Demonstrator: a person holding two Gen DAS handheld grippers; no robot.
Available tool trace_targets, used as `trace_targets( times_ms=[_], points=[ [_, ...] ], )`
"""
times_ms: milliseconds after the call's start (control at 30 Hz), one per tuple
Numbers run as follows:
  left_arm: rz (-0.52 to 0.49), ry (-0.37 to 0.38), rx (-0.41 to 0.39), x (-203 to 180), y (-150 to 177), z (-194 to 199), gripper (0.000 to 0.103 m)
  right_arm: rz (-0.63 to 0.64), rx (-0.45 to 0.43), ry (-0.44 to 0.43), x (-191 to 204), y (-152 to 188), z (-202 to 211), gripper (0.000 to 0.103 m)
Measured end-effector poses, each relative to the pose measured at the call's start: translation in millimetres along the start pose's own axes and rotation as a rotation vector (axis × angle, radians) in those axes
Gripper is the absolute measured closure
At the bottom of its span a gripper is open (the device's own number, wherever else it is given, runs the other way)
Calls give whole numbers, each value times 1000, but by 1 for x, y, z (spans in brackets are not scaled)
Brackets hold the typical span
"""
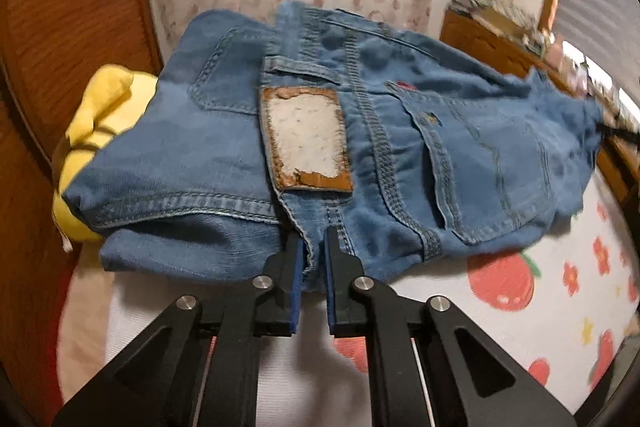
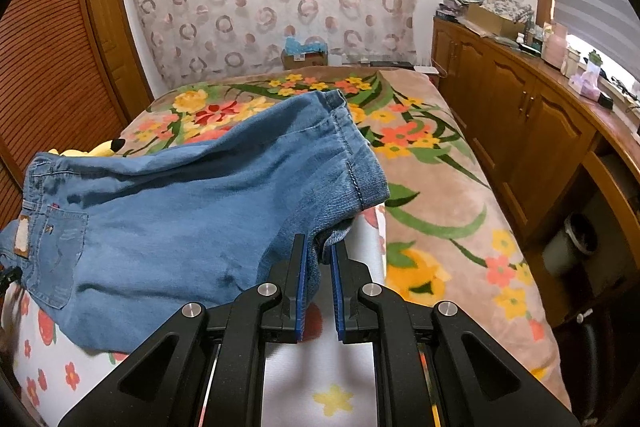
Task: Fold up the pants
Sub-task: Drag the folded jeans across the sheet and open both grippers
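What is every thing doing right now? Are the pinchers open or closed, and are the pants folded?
Blue denim jeans: doubled over lengthwise, not yet folded short.
Left gripper: shut on the waistband edge.
Right gripper: shut on the hem end.
Yellow plush toy: lying partly under the jeans.
Wooden cabinet doors: closed.

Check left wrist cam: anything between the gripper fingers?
Yes. In the left wrist view the left gripper has the jeans waistband edge between its fingers.

Faded blue denim pants (image 1: 224, 155) with a cracked, worn leather patch (image 1: 306, 139), gripped by matt black plastic grippers (image 1: 313, 247).
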State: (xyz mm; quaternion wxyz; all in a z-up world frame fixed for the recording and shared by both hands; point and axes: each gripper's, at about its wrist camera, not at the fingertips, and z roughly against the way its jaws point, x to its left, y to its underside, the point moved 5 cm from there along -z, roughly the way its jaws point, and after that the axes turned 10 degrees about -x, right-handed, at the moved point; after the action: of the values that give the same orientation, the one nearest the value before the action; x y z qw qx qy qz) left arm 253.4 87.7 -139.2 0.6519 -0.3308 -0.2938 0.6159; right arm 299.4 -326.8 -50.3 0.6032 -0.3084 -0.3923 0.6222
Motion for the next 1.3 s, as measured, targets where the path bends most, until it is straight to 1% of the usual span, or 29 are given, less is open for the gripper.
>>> trace_targets(
  times_ms=[33,100,233,333,433,567,700,900,967,1067,1200,1300],
  points=[
    [-15,-4,-11,-2,-3,3,98,-4,0,-2,0,0,1,92],
    [16,-1,-46,1,-12,13,98,-13,-11,-14,1,-4,4,93],
    [47,-54,-145,13,-37,40,99,-4,-55,0,1,-16,22,94],
    [33,-87,-194,15,-52,56,99,-7,-99,5,0,-24,42,95],
    [34,-91,-237,15,-62,74,99,3,-127,4,2,-29,62,95],
    [31,-79,-289,13,-68,103,99,16,-156,1,6,-21,91,96],
    [25,-71,-310,13,-59,125,99,20,-172,3,6,-3,117,96],
    [50,-67,-335,26,-33,161,99,30,-173,-3,4,33,153,96],
    [50,-73,-344,29,-26,172,99,29,-172,-14,5,43,168,96],
    [58,-71,-354,32,-13,191,99,2,-158,-64,3,56,188,96],
    [68,-63,-317,40,9,200,99,-9,-134,-91,-6,78,203,96],
    [50,-57,-279,36,28,195,99,-16,-105,-102,-13,92,200,96]
  ],
)
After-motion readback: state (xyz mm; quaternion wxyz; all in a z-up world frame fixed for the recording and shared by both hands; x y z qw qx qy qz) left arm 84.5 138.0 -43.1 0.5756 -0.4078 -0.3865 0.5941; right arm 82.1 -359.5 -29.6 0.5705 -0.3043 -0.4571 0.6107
